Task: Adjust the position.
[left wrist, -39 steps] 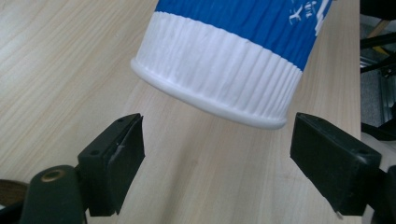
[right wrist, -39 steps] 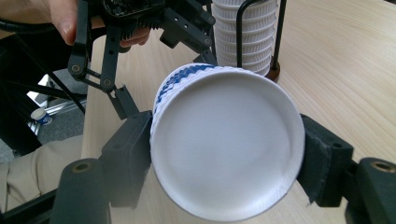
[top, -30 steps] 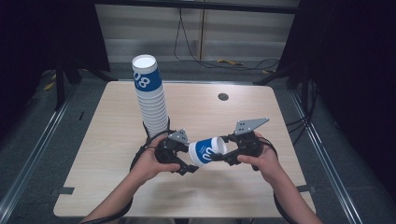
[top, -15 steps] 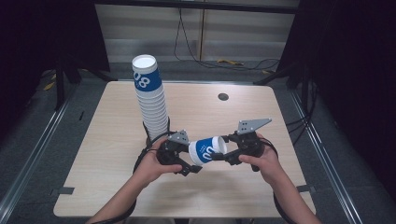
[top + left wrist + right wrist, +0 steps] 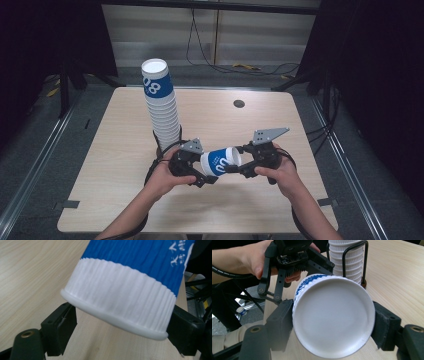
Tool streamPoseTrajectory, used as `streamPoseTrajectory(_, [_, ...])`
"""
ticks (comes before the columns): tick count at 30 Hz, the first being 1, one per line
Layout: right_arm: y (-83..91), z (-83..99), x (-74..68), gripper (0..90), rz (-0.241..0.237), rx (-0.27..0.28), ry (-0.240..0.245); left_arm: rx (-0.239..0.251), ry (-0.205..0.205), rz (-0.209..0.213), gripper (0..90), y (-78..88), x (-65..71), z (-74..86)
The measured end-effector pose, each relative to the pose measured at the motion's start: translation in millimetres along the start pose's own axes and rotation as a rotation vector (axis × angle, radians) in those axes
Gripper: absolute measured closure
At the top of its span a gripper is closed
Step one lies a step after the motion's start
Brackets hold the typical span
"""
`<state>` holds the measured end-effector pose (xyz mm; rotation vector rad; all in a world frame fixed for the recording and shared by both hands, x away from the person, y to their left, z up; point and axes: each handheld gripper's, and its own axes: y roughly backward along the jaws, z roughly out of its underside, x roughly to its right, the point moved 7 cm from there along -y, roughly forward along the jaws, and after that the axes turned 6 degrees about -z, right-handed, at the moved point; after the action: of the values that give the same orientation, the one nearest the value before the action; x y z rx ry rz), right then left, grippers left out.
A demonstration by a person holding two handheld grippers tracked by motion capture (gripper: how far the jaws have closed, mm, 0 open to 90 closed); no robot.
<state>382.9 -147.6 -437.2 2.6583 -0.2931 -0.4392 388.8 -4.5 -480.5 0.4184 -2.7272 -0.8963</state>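
high view, cup (image 5: 220,161) held sideways (both tools)

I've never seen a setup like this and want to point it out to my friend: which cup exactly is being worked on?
Start at the wooden table and find the tall stack of cups near its back left. In front of it, the left gripper and right gripper clamp one cup between them. Unlike the upright stacked cups, this blue-and-white one lies sideways in the air, held at both ends.
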Motion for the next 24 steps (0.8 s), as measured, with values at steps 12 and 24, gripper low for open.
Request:
streamPoseTrajectory(12, [-0.7,-1.3,-0.8,27.7,-0.011,0.006,0.004,0.007,-0.023,-0.004,15.7,2.4,0.5,-2.4])
streamPoseTrajectory(24, [-0.8,-0.8,0.1,27.7,-0.013,0.005,0.003,0.024,-0.031,-0.004,15.2,0.7,-0.6,-6.2])
